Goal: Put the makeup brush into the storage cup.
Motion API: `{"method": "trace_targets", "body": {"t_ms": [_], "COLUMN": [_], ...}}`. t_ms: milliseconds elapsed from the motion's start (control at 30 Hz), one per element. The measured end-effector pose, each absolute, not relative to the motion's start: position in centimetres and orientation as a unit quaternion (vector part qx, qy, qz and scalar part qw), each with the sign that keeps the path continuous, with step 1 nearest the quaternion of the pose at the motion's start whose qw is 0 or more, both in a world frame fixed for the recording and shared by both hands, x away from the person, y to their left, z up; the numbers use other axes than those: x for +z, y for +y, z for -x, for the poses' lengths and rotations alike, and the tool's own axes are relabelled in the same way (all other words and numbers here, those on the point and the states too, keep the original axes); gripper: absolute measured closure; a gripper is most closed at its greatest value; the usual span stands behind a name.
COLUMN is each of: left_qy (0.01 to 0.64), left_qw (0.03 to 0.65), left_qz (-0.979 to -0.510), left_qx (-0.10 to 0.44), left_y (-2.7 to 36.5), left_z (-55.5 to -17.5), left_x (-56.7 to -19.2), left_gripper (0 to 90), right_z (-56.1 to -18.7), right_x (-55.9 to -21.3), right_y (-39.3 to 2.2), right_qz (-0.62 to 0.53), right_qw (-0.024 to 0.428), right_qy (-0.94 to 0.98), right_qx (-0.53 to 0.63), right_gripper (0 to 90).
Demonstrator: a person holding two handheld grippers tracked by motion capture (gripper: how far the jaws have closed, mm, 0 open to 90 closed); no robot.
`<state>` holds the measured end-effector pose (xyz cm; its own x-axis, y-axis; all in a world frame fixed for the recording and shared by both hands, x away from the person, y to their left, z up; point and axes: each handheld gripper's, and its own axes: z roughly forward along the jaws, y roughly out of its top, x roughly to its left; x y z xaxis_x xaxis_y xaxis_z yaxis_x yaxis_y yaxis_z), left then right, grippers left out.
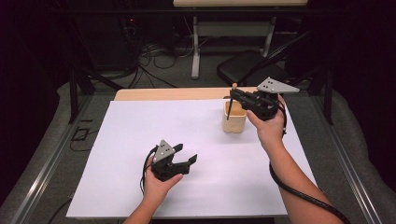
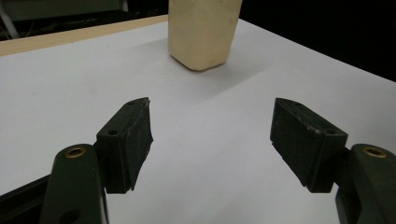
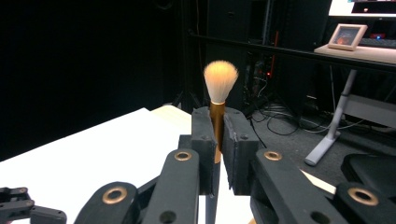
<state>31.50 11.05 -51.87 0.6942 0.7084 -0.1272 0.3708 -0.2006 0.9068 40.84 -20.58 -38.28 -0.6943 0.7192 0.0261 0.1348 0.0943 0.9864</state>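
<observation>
A cream cup (image 1: 234, 120) stands on the white sheet (image 1: 140, 140) at the right of the table. Above it my right gripper (image 1: 233, 96) is shut on a makeup brush (image 1: 228, 111) held upright, with the dark handle reaching down into the cup. In the right gripper view the brush's pale bristles (image 3: 220, 79) rise above the jaws of the right gripper (image 3: 218, 122), which clamp the gold ferrule. My left gripper (image 1: 187, 154) rests low over the sheet's front middle, open with nothing in it. Ahead of the left gripper (image 2: 212, 126), the cup (image 2: 203, 32) is well clear of the jaws.
The wooden table edge (image 1: 168, 94) shows beyond the sheet. A black chair (image 1: 247, 67) and floor cables (image 1: 159, 58) lie behind the table. A desk with a small framed screen (image 3: 346, 36) stands farther off. Dark rails (image 1: 46, 158) flank the table.
</observation>
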Motion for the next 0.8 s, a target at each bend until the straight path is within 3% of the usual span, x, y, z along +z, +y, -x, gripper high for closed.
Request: {"method": "trace_targets", "body": {"t_ms": [800], "left_qy": [0.358], "left_qw": [0.522], "left_qz": [-0.758], "left_qx": [0.159], "left_y": [11.1], "left_z": [-31.6], "left_x": [-51.9], "left_gripper": [29.5], "right_z": [-43.0], "right_x": [-38.9], "right_y": [-21.3], "right_qz": [-0.341], "right_qw": [0.280], "right_qy": [0.693], "right_qx": [0.570], "right_gripper": [83.3]}}
